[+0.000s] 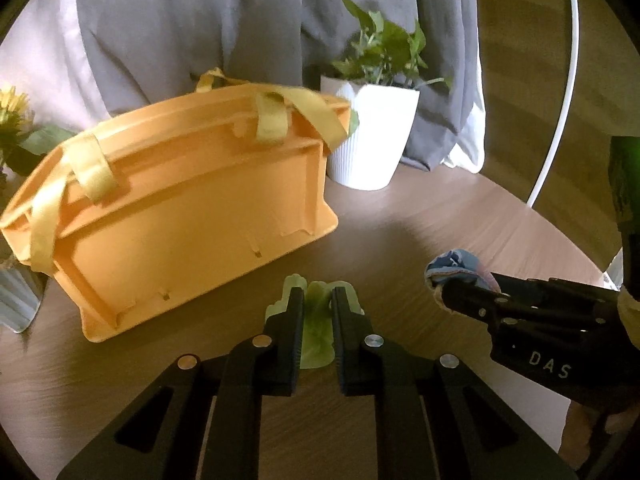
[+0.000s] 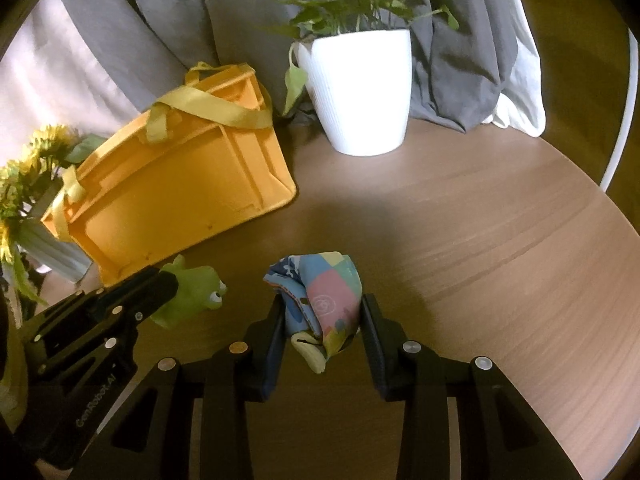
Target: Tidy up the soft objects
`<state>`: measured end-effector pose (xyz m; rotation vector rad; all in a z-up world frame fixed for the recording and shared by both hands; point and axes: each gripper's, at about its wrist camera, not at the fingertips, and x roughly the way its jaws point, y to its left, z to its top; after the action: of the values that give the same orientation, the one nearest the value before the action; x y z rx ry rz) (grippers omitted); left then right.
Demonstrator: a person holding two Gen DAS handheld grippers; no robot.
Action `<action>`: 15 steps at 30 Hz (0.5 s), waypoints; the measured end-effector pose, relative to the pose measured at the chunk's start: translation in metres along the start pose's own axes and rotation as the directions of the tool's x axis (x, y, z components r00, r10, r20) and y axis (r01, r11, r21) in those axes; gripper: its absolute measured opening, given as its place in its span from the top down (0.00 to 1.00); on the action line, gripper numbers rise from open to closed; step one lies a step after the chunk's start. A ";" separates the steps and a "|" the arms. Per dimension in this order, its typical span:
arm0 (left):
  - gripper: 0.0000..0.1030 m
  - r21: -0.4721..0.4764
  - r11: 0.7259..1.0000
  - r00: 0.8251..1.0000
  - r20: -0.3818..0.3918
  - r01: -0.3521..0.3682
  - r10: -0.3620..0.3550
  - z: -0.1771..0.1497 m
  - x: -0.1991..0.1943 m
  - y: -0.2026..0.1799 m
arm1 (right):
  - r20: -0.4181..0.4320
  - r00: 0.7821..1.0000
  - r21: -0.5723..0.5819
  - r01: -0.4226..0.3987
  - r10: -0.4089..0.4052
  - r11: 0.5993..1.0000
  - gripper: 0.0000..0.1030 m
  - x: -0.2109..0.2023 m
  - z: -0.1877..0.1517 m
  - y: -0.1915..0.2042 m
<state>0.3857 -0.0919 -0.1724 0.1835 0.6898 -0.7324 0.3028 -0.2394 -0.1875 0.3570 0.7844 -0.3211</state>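
A soft green frog toy (image 1: 317, 322) is pinched between the fingers of my left gripper (image 1: 316, 300), which is shut on it just above the wooden table (image 1: 420, 224). The right wrist view shows the same toy (image 2: 196, 290) with its bulging eyes, beside the left gripper (image 2: 160, 286). My right gripper (image 2: 322, 312) is shut on a bunched patchwork cloth (image 2: 324, 300) in blue, pink and yellow. That cloth (image 1: 456, 270) and the right gripper (image 1: 452, 292) appear at the right of the left wrist view. An orange storage bin (image 1: 180, 208) with yellow straps stands behind the toy.
A white ribbed pot (image 2: 360, 88) with a green plant stands at the back by grey curtains (image 2: 180, 8). Yellow flowers in a pale vase (image 2: 36, 200) stand left of the bin (image 2: 180, 188). A white hoop (image 1: 560, 120) curves along the right edge.
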 end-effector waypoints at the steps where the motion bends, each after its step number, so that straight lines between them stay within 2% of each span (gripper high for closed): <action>1: 0.86 -0.002 1.000 1.000 0.005 -0.001 0.001 0.001 -0.002 0.000 | 0.008 1.000 -0.002 -0.003 0.003 1.000 0.64 -0.003 0.001 0.002; 15: 0.86 -0.042 0.998 0.991 0.127 -0.044 0.049 0.022 -0.056 0.000 | 0.104 0.993 -0.053 -0.049 0.054 0.997 0.64 -0.044 0.021 0.021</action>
<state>0.3672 -0.0691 -0.1200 0.1156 0.5753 -0.6795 0.2952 -0.2231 -0.1380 0.3100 0.6771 -0.2695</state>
